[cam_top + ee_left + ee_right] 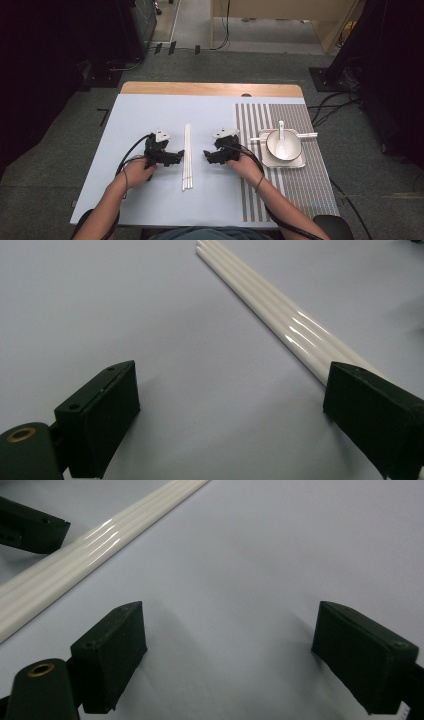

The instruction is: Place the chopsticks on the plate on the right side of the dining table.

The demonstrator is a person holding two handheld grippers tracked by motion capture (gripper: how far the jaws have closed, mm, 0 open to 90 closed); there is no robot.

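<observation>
Both forearms in from bottom of high view, wrists bent inward, hands low on the tabletop (150, 115) at centre frame. Left hand-held gripper (172, 158) left of centre, jaws wide apart, pointing right toward the chopsticks (187, 157). Right hand-held gripper (209, 156) just right of centre, jaws also wide apart, pointing left at same sticks. Chopsticks lying flat betw. the two, running near-vertical in frame, white, side by side; nothing clamped.

Left gripper view: chopsticks (280, 315) as a glossy diagonal from top centre down to lower right, passing behind the right-hand jaw; contact w/ jaw cannot be told.

Right gripper view: chopsticks (95, 545) crossing upper left corner, beside the jaws, not betw. them; a black jaw of the left hand-held gripper (30, 527) at far left edge.

High view alone: bowl (283, 145) w/ spoon (281, 137) on tray (300, 164), on striped mat (305, 190), right side of frame, well apart from grippers.
</observation>
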